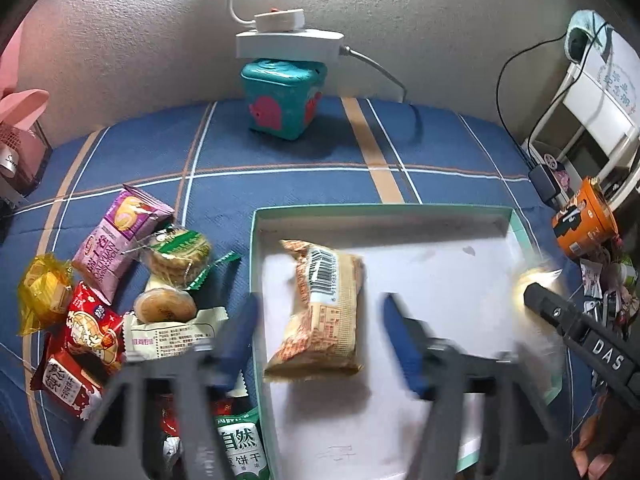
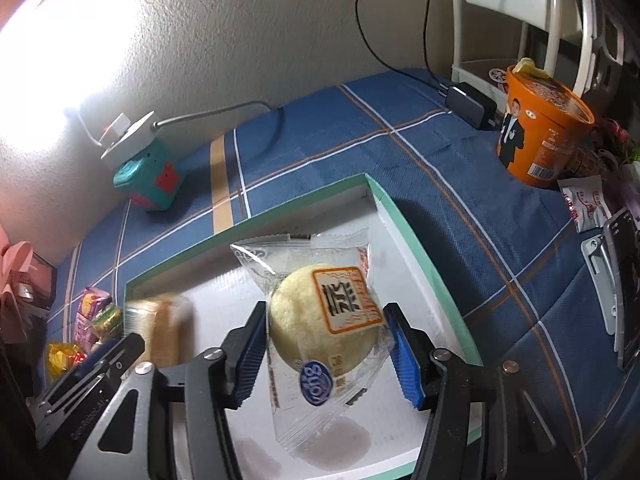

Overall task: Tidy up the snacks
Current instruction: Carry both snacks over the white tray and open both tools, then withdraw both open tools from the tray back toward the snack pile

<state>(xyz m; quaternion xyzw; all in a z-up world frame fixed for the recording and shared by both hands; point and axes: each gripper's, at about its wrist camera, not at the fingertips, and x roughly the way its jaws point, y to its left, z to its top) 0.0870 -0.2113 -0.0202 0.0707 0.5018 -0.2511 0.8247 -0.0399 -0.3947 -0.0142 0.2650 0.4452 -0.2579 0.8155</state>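
Note:
A shallow white box with a green rim (image 1: 516,224) lies on the blue plaid cloth; it also shows in the right wrist view (image 2: 390,204). An orange-and-cream snack pack (image 1: 324,304) lies inside it, between the open fingers of my left gripper (image 1: 320,340), which is blurred. My right gripper (image 2: 326,344) is shut on a clear-wrapped round yellow pastry (image 2: 320,316) above the box floor. It shows as a blurred bright spot in the left wrist view (image 1: 534,280). A pile of loose snacks (image 1: 120,292) lies left of the box.
A teal cube (image 1: 282,98) with a white power strip (image 1: 288,42) on it stands at the wall. An orange noodle cup (image 2: 540,128) and a black charger (image 2: 470,104) sit at the right. A pink gift bag (image 1: 20,140) is far left.

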